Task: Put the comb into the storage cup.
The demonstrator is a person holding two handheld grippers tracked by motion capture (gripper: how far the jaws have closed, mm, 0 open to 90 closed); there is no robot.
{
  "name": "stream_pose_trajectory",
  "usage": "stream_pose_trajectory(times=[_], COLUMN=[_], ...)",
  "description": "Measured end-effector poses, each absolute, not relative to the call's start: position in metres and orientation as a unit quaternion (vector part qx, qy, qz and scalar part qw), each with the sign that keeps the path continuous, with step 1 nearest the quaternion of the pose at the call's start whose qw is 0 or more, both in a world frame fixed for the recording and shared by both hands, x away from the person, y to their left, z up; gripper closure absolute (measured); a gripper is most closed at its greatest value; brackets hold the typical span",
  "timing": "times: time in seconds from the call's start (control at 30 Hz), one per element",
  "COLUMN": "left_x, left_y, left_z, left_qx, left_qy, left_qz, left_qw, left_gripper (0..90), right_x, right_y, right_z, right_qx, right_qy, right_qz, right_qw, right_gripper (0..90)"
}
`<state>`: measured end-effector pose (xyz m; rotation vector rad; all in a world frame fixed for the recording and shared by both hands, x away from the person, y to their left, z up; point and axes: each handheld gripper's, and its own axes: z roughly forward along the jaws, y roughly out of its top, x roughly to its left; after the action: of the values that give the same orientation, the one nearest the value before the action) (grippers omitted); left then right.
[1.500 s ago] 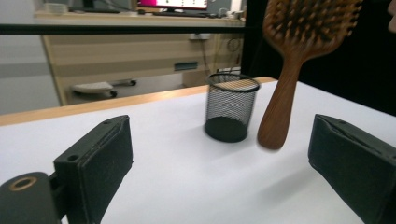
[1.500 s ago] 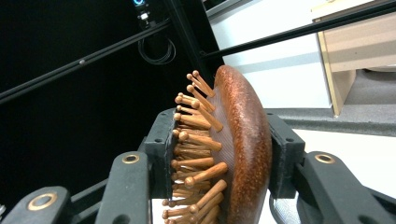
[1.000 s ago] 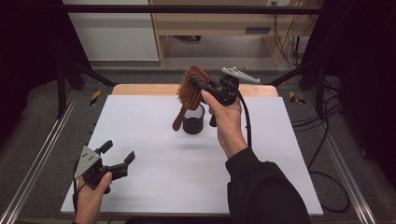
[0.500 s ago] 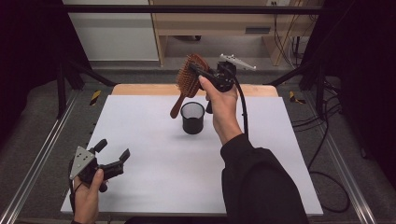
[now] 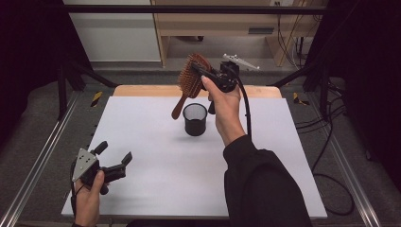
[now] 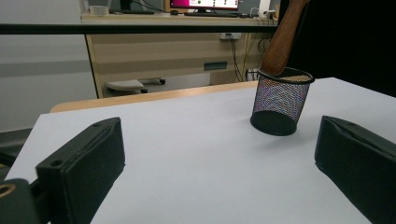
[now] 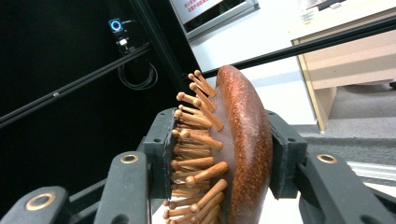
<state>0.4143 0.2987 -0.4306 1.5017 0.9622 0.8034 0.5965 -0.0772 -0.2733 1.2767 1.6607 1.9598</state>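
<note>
My right gripper (image 5: 197, 72) is shut on the head of a wooden hairbrush (image 5: 190, 78), held in the air above the table's far middle. In the right gripper view its pads clamp the bristle side and the back of the hairbrush (image 7: 245, 140). The handle slants down toward a black mesh cup (image 5: 195, 120). In the left gripper view the handle (image 6: 283, 42) ends at the rim of the cup (image 6: 280, 102); I cannot tell whether it is inside. My left gripper (image 5: 115, 152) rests at the front left. Its jaws have just been opening, with nothing between them.
The white table top (image 5: 142, 127) has bare room all around the cup. A wooden strip (image 5: 142, 91) edges its far side, with a light wood desk (image 5: 213, 28) beyond. Metal rails (image 5: 42, 156) flank the table and cables (image 5: 326, 142) lie on the floor at the right.
My right hand has carried the hairbrush up and farther back, so the cup stands uncovered below it. The left gripper's jaws have spread a little wider.
</note>
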Motion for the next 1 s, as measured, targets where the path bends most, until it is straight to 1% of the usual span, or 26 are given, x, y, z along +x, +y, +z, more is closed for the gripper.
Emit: stream_pose_trajectory(times=[0.4,1.0], left_x=[0.415,0.414], left_y=[0.299,0.297], left_z=[-0.431,-0.431], left_qx=[0.636,0.640], left_qy=[0.411,0.404], left_qz=[0.336,0.337], left_qw=[0.560,0.560], left_gripper=[2.0,2.4], right_x=[0.598,0.605], right_y=[-0.087,-0.108], right_z=[-0.271,-0.271], right_qx=[0.444,0.456], right_qy=[0.565,0.563], right_qz=[0.680,0.666], right_qw=[0.144,0.178], right_gripper=[52.0,51.8])
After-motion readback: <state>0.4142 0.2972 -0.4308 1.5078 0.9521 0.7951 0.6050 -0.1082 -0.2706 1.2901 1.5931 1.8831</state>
